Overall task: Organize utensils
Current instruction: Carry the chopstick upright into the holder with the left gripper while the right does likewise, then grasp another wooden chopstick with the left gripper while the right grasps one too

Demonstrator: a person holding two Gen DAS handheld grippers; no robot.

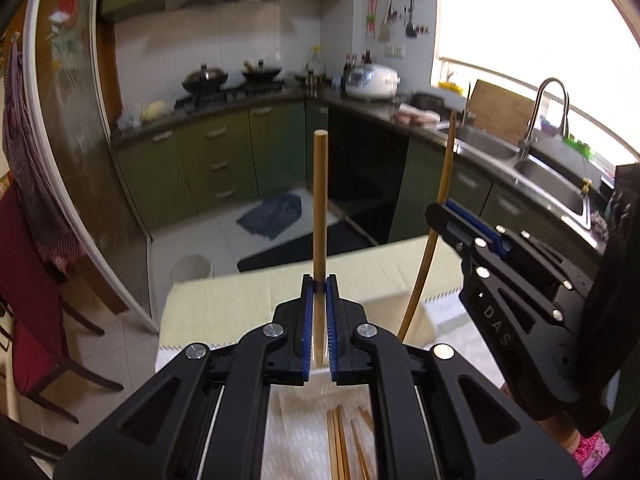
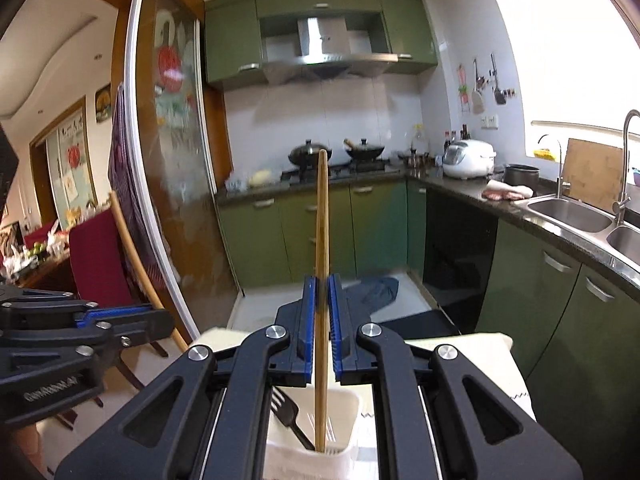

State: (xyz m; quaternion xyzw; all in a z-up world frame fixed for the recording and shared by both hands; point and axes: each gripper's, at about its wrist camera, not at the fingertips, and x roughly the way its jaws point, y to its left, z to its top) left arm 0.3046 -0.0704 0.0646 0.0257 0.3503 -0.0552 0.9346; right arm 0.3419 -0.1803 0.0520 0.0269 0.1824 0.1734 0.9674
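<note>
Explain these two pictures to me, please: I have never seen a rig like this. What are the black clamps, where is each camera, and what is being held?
There is no robot here. A person holds a black two-finger clamp in each hand, and each clamp carries a wide-angle camera looking forward along its fingers.

The left-hand view shows the left gripper shut on a wooden chopstick that stands upright. The right gripper appears at the side with its own chopstick. More chopsticks lie below on a white cloth, over a table with a pale yellow cover.

The right-hand view shows that gripper shut on the second chopstick, whose lower end is in a white utensil holder that also holds a black fork. The kitchen lies behind.
</note>
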